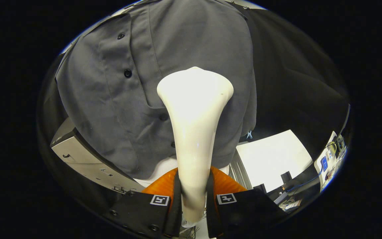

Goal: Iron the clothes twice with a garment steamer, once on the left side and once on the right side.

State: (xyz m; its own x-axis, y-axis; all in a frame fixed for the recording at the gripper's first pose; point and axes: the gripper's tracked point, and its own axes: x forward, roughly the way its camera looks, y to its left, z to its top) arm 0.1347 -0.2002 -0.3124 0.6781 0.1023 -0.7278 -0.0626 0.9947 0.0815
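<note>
gripper (193, 196) clamped on white steamer (195, 109), wide head up against grey button shirt (184, 43)

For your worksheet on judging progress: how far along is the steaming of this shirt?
Done: the gripper is shut on the steamer. In hand: its head lies over the grey shirt, beside the button placket. Left: one still picture cannot show whether either side has been steamed, so both may remain.

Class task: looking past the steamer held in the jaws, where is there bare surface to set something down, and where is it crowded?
The gripper is shut on the steamer, against the grey shirt. Free patch: the white tabletop, bordered by the shirt hem and black cloth. Crowded: beyond it, where cables and gadgets cluster.
</note>
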